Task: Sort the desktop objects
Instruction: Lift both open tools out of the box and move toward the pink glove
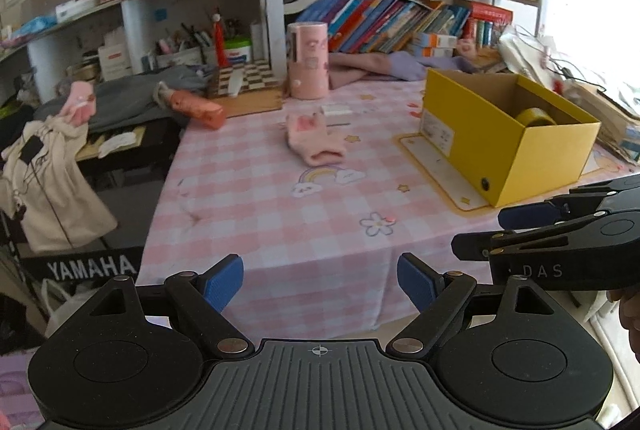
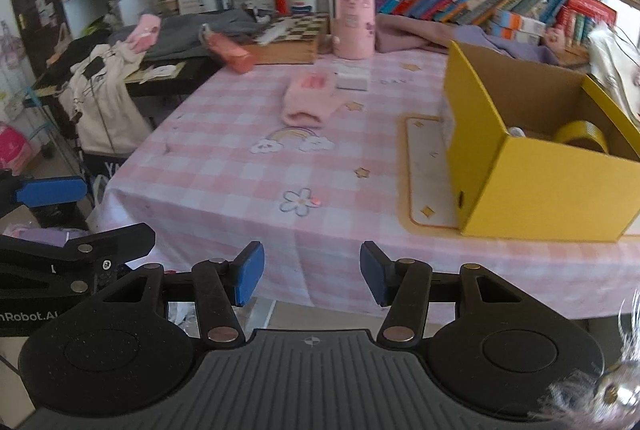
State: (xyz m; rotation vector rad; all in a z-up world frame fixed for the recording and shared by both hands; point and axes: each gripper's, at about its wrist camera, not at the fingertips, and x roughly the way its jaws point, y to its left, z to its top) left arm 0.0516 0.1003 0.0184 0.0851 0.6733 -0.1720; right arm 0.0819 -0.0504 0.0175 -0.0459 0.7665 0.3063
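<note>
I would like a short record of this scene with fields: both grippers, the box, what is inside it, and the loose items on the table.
left gripper: jaws open, empty, before the table edge
right gripper: jaws open, empty
yellow box: open, on the table's right side
tape roll: inside the box
pink sock: flat on the tablecloth, left of the box
white eraser-like block: behind the sock
pink cylinder: upright, at the back

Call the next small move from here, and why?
Probably advance the left tool, open and empty, toward the pink sock lying loose mid-table. The yellow box already holds a tape roll, so the sock looks unsorted.
</note>
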